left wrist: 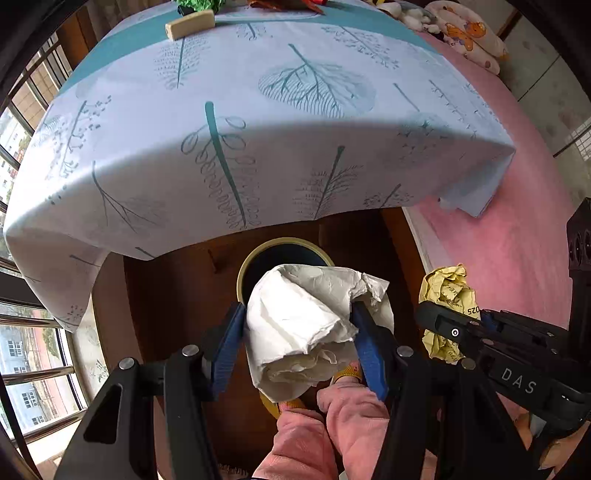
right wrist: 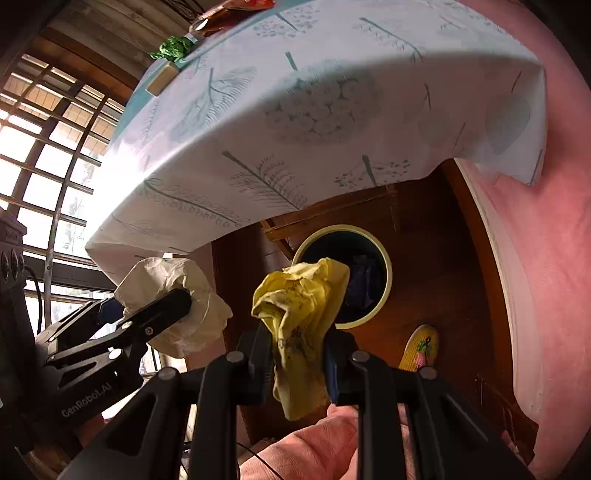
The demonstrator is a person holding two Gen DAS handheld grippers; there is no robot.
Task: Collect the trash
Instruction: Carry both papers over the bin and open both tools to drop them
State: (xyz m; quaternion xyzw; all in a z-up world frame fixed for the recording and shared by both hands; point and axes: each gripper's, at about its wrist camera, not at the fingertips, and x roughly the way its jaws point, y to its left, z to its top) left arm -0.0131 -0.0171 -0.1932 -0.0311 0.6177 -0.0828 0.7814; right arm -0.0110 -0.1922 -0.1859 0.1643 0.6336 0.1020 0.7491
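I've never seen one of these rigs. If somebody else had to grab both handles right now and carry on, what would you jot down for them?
Left tool: shut on a crumpled white tissue, held right above the open bin on the floor by the table.
Right tool: shut on a crumpled yellow paper, also near the bin's mouth.
Done: both wads picked up and brought to the bin; something dark already lies inside.
Left: release both wads into the bin, then go back to the table for the green crumpled scrap, the reddish wrapper and perhaps the tan block at its far end.
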